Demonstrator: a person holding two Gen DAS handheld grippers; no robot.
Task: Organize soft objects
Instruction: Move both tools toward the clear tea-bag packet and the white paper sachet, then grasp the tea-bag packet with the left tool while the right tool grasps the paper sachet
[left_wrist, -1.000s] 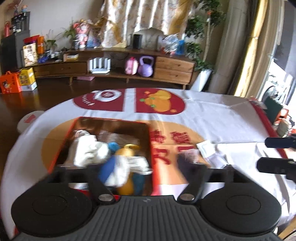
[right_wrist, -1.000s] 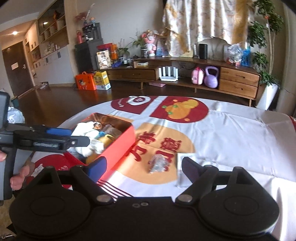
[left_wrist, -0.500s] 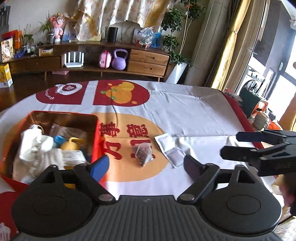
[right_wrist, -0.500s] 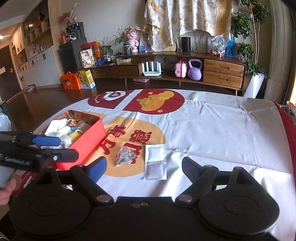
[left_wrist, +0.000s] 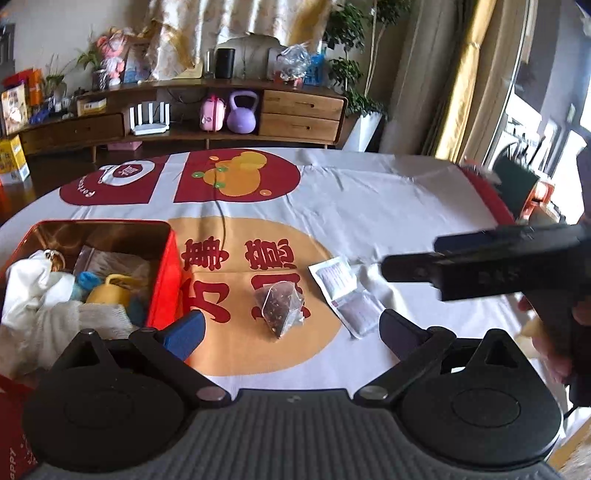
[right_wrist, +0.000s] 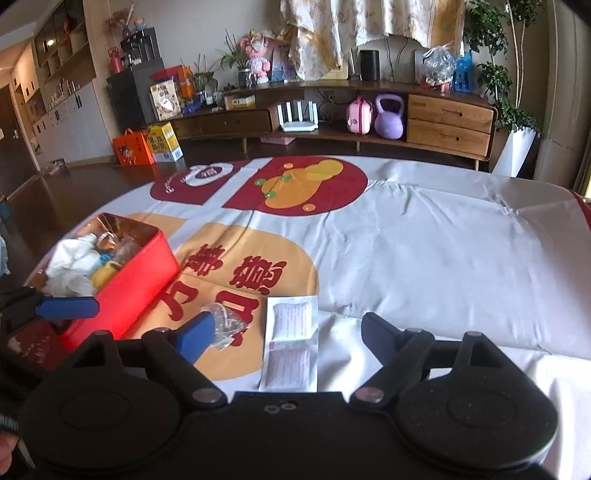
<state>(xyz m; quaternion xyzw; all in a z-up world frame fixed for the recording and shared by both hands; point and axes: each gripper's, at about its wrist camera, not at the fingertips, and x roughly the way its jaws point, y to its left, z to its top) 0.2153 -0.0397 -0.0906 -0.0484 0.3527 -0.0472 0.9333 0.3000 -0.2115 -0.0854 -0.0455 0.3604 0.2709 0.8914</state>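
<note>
A clear pyramid sachet (left_wrist: 280, 306) of dark bits lies on the orange print, and a white paper packet (left_wrist: 343, 291) lies just right of it. My left gripper (left_wrist: 291, 330) hovers before the sachet. Its jaws are opening and the sachet shows in the gap, untouched. To the left stands the red tin box (left_wrist: 164, 277) with a white cloth (left_wrist: 33, 295), a yellow piece and blue bits inside. My right gripper (right_wrist: 288, 334) hangs over the white packet (right_wrist: 291, 343), jaws wide and closing slightly, pressing nothing. The sachet (right_wrist: 227, 325) sits by its left finger.
The white printed tablecloth (right_wrist: 424, 251) stretches far and right. A hand (left_wrist: 546, 332) carries the right gripper in at the table's right side. The left gripper's blue pad (right_wrist: 66, 306) shows beside the red box (right_wrist: 136, 291). A wooden sideboard (right_wrist: 450, 118) stands beyond the table.
My left gripper let go of a blue-and-white soft piece over the box, slid right to the sachet and spread wider. My right gripper came closer and lower over the white packet.
</note>
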